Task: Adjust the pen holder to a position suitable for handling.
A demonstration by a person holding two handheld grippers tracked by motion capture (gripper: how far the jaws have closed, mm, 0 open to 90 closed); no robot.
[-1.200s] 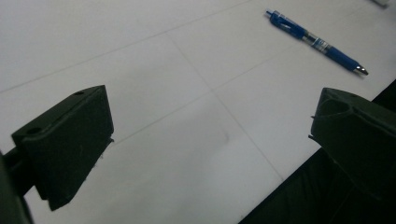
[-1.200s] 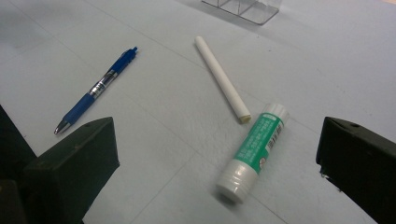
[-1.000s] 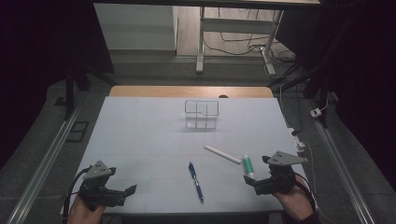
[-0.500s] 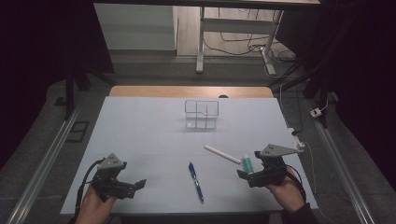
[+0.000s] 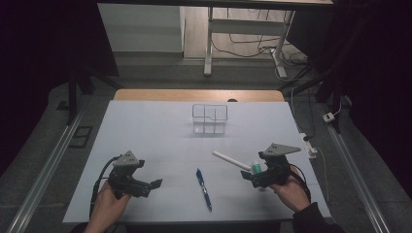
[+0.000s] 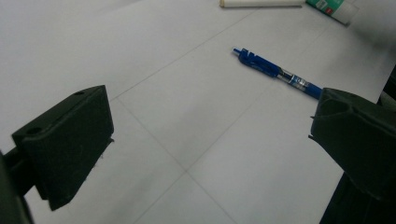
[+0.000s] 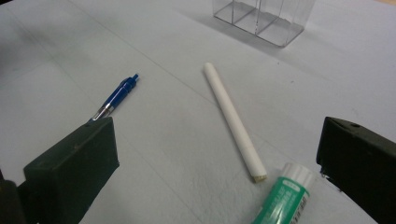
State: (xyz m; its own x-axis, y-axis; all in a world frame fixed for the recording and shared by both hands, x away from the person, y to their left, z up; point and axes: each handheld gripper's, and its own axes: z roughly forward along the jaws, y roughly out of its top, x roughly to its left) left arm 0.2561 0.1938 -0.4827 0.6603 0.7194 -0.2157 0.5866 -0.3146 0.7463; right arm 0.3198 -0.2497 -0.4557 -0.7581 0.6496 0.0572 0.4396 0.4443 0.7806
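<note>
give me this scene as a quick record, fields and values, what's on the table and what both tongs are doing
surface: white table
items: blue pen; white stick; green glue tube; clear box
box: empty, far centre
left tongs: open, holding nothing, aimed toward the pen
right tongs: open, holding nothing, at the glue tube
stick and tube: ends close together

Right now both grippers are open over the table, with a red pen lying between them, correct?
Not quite: the pen is blue, not red, as the left gripper view shows. It does lie between the left gripper and right gripper, both open over the table.
</note>
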